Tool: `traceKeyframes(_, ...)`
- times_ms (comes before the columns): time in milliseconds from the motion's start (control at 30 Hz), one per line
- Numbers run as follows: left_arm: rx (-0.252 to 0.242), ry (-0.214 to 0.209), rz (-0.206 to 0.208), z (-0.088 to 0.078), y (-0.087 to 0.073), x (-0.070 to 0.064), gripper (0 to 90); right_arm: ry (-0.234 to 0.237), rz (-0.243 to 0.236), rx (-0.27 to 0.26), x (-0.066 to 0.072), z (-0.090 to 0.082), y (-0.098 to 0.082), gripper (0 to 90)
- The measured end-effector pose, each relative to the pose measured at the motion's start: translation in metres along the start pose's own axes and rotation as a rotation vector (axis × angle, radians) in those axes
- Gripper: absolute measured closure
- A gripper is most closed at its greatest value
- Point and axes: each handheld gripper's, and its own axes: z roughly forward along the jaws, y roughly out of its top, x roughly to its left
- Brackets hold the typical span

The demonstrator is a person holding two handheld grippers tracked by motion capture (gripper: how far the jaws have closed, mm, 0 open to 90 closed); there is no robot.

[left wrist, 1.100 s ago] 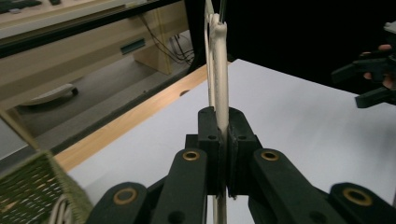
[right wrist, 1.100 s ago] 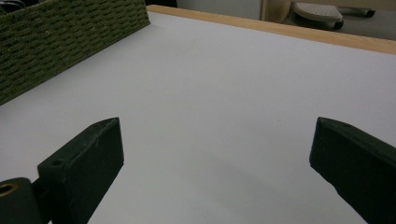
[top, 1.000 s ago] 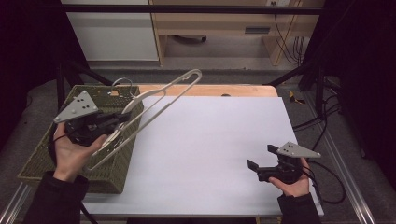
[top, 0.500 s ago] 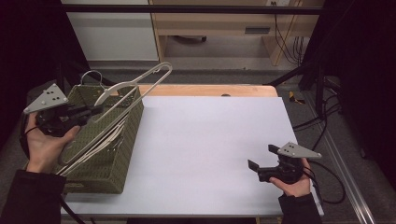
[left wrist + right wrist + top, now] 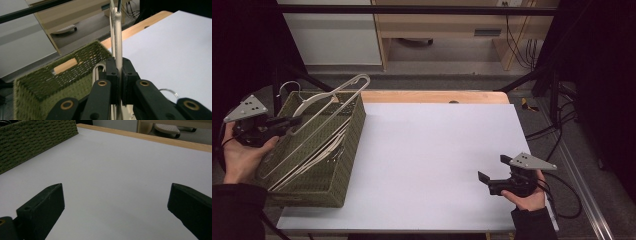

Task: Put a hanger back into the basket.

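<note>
Cream clothes hanger [image 5: 319,112]: light, stiff, slippery-looking; held slanting over the green woven basket [image 5: 347,150] at counter's left, left gripper [image 5: 292,121] clamped on its bar; right gripper [image 5: 493,173] stood open, idle.

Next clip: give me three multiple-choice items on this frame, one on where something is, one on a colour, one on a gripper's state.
1. Where is the basket?
A. the table's left edge
B. the table's middle
C. the floor

2. What colour is the basket?
A. red
B. green
C. blue

3. How does the left gripper stand?
A. wide open
B. shut on nothing
C. shut on the hanger

Key: 1 A, the high view shows it there; 2 B, green weave; 3 C, the left gripper view shows both pads pressing its pale bar.
</note>
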Motion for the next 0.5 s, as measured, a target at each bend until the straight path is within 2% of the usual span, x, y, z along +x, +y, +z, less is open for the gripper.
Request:
traceKeyframes(233, 0.042, 0.034, -0.001, 0.003, -0.022, 0.013, 86.3, 0.003, -0.005, 0.009, 0.001, 0.002, 0.000, 1.6)
traceKeyframes(500, 0.125, 0.073, 0.026, 0.013, -0.043, 0.014, 86.3, 0.005, -0.008, 0.016, 0.001, 0.002, -0.001, 1.7)
